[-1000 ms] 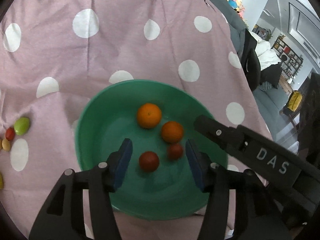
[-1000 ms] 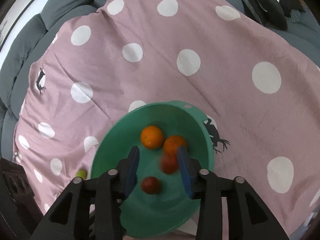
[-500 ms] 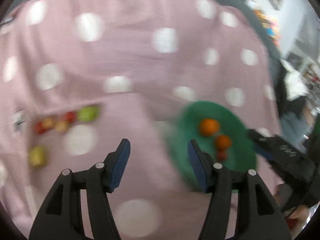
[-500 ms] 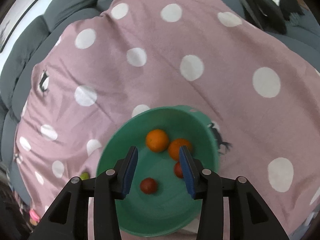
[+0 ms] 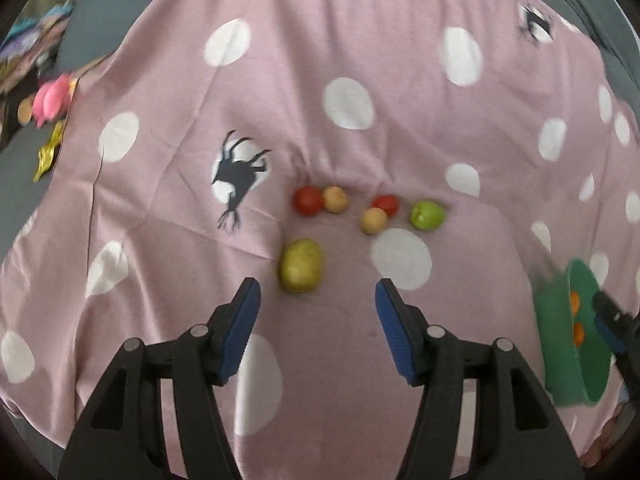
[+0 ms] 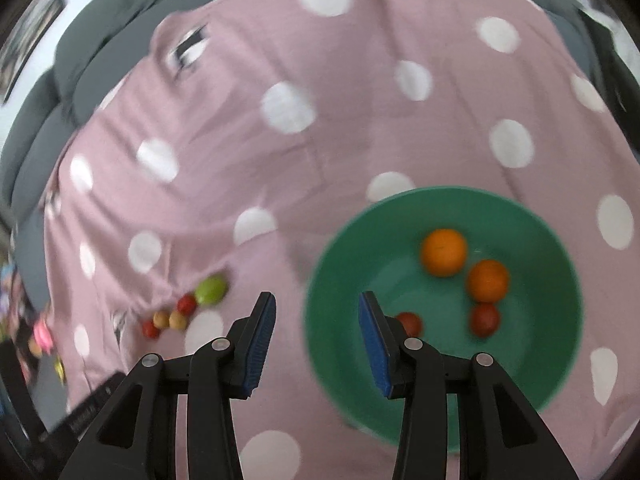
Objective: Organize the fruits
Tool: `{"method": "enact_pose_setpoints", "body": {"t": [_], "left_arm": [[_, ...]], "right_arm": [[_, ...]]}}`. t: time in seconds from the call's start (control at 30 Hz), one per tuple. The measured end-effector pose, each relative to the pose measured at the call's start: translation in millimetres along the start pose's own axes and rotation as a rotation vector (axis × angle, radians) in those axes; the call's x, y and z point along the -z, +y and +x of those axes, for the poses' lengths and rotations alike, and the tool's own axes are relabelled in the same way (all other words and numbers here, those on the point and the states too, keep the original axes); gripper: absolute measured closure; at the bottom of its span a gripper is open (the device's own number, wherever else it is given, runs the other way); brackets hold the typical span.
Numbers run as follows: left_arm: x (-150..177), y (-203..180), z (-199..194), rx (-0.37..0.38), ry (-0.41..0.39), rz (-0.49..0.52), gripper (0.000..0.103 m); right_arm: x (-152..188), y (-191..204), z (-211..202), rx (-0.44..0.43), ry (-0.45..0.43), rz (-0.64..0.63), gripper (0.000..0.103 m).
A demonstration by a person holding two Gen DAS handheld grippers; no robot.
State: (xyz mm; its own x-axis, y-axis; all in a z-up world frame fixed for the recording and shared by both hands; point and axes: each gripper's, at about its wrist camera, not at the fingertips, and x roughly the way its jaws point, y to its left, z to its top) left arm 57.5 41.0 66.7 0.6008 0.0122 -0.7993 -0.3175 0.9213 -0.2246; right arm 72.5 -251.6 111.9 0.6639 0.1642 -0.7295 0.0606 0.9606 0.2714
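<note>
In the left wrist view my left gripper [image 5: 318,292] is open and empty, just short of a yellow-green fruit [image 5: 301,265]. Beyond it lie two red fruits [image 5: 308,200], two small tan fruits [image 5: 335,199] and a green apple [image 5: 427,214] on the pink dotted cloth. The green bowl [image 5: 560,304] is at the right edge. In the right wrist view my right gripper [image 6: 316,312] is open and empty over the left rim of the bowl [image 6: 540,380], which holds two oranges [image 6: 444,252] and two red fruits [image 6: 485,319]. The loose fruits [image 6: 210,290] lie to the left.
The pink dotted cloth [image 5: 360,60] covers a grey sofa [image 6: 80,52]. A pink toy [image 5: 50,98] and yellow scraps [image 5: 48,152] lie at the left edge. A deer print [image 5: 240,172] marks the cloth left of the fruits.
My left gripper has swung left from above the bowl to the loose fruits. My right gripper has shifted left, from over the bowl's middle to its left rim.
</note>
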Motion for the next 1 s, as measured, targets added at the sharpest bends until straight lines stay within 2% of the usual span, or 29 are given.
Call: {"method": "enact_pose_setpoints", "body": {"t": [0.13,0.43,0.7,0.9,1.0], "left_arm": [[-2.8,12.1,1.1,0.035,0.019,-0.03,0.043],[-3.4,24.1,6.5,-0.015,0.021,-0.048,0.045],[-2.5,21.8,8.2,-0.009,0.006,-0.037,0.046],[-7.4,25.4,28.0,0.036,0.07,-0.085,0.058],[-9.8,23.8,36.4,0.036,0.092,-0.077,0.063]], "right_arm": [[5.9,23.7,11.2,-0.02,0.032,-0.079,0.06],[16.3,38.7,23.8,-0.026,0.082,-0.137,0.06],[19.7,47.7,26.8,-0.063,0.098,-0.151,0.06],[20.9,55.2,40.5,-0.149,0.149,-0.127,0.06],[16.9,74.4,59.1,-0.201,0.195,-0.144,0.06]]}}
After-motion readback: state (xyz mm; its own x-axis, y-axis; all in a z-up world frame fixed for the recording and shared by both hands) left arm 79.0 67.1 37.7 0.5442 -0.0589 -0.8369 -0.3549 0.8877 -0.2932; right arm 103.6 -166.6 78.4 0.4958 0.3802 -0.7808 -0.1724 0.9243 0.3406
